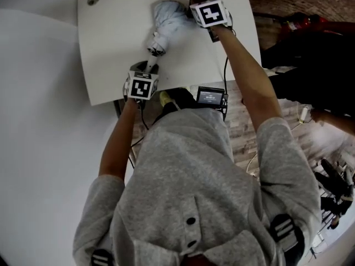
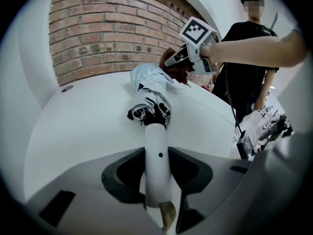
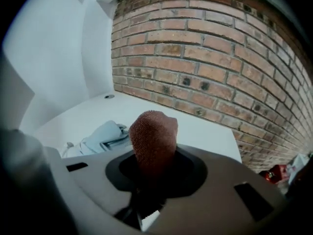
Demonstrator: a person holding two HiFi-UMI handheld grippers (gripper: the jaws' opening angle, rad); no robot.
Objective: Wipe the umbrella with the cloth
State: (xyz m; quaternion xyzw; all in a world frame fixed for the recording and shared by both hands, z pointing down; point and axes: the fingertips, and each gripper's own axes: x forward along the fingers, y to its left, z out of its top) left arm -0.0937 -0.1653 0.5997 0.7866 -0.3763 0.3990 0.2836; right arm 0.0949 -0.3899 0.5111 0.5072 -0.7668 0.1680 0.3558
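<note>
left gripper [image 2: 157, 168] is sitting at the near edge of the white table [image 1: 105, 60], jaws gripping the white handle [image 2: 156, 148] of the umbrella [image 1: 165, 29]. The handle is running straight between them, pinned.

The umbrella is lying folded on the table, handle pointing near, pale bundled canopy [image 1: 171, 14] pointing far and slightly right.

right gripper [image 3: 155, 175] is hanging at the canopy's far right end, jaws clamping a wad of reddish-brown cloth [image 3: 152, 131] that is sticking out past the tips. The left gripper view is showing the cloth right at the canopy's far edge. The right gripper view is showing the canopy just left of and below the wad, so I'm not confirming contact.

Progress, my read: setup is looking done, with the umbrella braced, the cloth in the jaws and the cloth at the fabric. The wipe itself is looking early. Nothing on the canopy is telling wiped from unwiped. What is looking left: the near part of the canopy, the handle, and the side facing the table.

A person in black [image 2: 249, 58] is standing beyond the table's right side.
</note>
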